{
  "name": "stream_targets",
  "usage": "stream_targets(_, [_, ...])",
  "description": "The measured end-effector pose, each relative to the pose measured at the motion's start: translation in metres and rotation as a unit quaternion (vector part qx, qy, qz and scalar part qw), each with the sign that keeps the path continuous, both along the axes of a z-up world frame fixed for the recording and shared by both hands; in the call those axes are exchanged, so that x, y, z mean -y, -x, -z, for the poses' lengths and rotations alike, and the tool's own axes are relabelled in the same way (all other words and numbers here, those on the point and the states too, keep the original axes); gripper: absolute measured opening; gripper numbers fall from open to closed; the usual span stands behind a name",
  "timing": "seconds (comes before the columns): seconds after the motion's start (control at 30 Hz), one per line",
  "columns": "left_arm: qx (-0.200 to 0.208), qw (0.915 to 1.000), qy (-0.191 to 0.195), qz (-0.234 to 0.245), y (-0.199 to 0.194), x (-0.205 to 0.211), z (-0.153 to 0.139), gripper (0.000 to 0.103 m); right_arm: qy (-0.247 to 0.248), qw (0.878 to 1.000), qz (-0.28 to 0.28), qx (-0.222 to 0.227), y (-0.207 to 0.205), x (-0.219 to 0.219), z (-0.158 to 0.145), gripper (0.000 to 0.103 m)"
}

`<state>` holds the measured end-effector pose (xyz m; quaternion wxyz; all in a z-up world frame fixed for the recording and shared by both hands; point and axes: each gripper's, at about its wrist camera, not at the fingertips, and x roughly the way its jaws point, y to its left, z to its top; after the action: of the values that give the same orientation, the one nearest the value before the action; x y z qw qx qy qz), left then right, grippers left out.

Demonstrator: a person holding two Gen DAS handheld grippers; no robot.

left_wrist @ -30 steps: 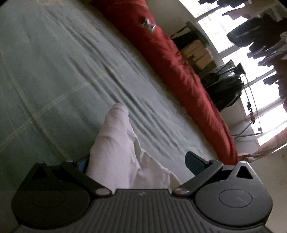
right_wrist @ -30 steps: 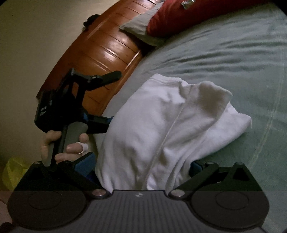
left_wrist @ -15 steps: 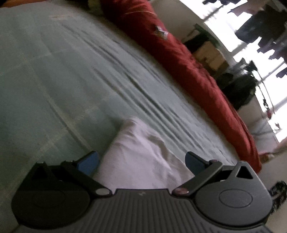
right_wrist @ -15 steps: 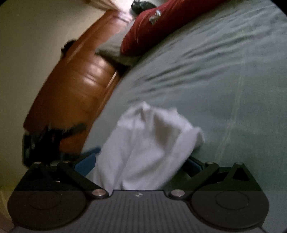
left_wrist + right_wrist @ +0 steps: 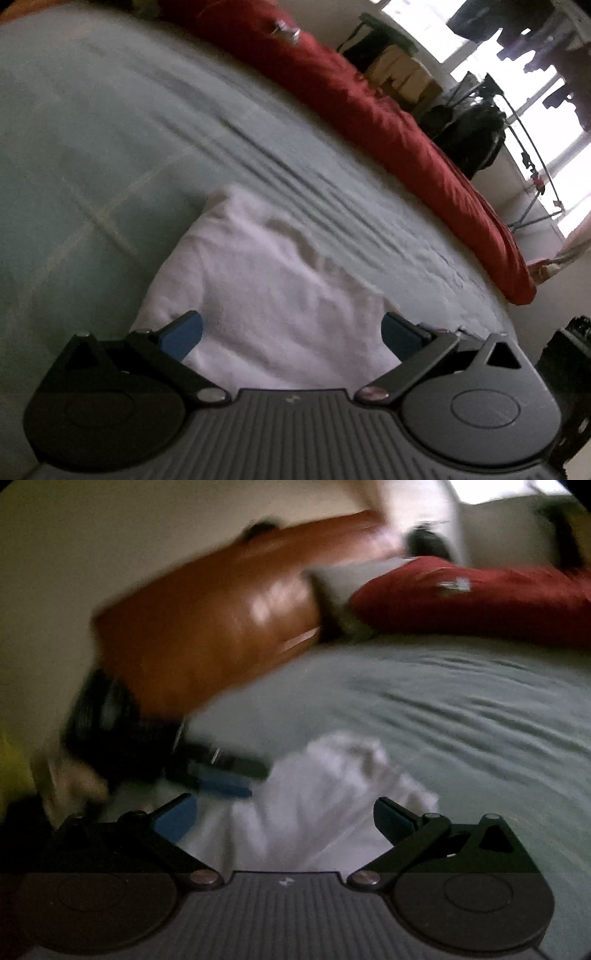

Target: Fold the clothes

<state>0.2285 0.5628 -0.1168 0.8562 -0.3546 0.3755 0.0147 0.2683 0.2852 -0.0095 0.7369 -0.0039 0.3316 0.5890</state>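
Garment (image 5: 266,295), white, lies bunched on green bed sheet (image 5: 92,140), w/ red duvet (image 5: 388,118) beyond it. Left tool (image 5: 291,332) wide open, fingers either side of cloth (gripping nothing); right tool (image 5: 282,816) likewise spread, empty. Right view blurred.

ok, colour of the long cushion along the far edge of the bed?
Dark red bolster cushion, plain apart from a small pale mark. Left wrist view shows it best.

White garment (image 5: 273,295), crumpled, bunched in a loose heap, lying on the green bedsheet (image 5: 110,122)
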Motion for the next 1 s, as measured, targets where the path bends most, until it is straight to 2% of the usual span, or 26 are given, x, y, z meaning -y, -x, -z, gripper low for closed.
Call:
stream_targets(0.1, [0.017,0.9996,0.023,-0.002,0.008,-0.005,0.006,0.102,0.087,0.994,-0.03,0.051,0.014,-0.024,0.025,0.103])
stream_targets(0.33, [0.033,0.9992,-0.003,0.022,0.032,0.016,-0.023,0.102,0.045,0.994,-0.043,0.093,0.028,-0.011,0.002,0.103])
stream_targets(0.4, [0.032,0.999,-0.01,0.028,0.042,0.021,-0.023,0.102,0.032,0.991,-0.068,0.114,0.041,-0.014,-0.005,0.103])
stream_targets(0.5, [0.005,0.9996,-0.019,0.018,0.057,0.018,-0.009,0.102,0.06,0.979,-0.126,0.15,0.066,-0.023,0.01,0.103])
stream_targets(0.53, [-0.011,0.9998,-0.016,0.01,0.062,0.015,-0.002,0.102,0.087,0.975,-0.134,0.156,0.069,-0.026,0.021,0.103])
stream_targets(0.57, [-0.026,0.9996,-0.009,0.003,0.067,0.01,0.006,0.102,0.095,0.973,-0.13,0.163,0.069,-0.023,0.027,0.103])
stream_targets(0.63, [-0.022,0.9997,0.004,-0.005,0.077,0.002,0.009,0.102,0.108,0.971,-0.122,0.175,0.069,-0.017,0.036,0.103])
stream_targets(0.7, [-0.014,0.9998,-0.009,-0.013,0.083,0.001,-0.003,0.102,0.107,0.974,-0.116,0.161,0.068,-0.013,0.025,0.103])
stream_targets(0.73, [-0.005,0.9997,-0.017,-0.016,0.084,0.001,-0.009,0.102,0.1,0.975,-0.115,0.159,0.07,-0.012,0.017,0.103])
stream_targets(0.83, [0.01,0.9999,-0.006,-0.012,0.086,0.001,-0.013,0.102,0.06,0.973,-0.138,0.177,0.089,-0.02,0.002,0.103])
stream_targets(0.87, [0.004,0.9999,-0.004,-0.01,0.086,0.003,-0.01,0.102,0.053,0.971,-0.15,0.18,0.094,-0.023,0.001,0.103])
stream_targets(0.93, [-0.021,0.9997,-0.007,-0.006,0.086,0.005,0.001,0.102,0.069,0.966,-0.172,0.178,0.101,-0.033,0.013,0.103])
stream_targets(1.0, [-0.035,0.9993,-0.014,0.002,0.086,0.007,0.007,0.102,0.109,0.961,-0.184,0.176,0.1,-0.038,0.03,0.103])
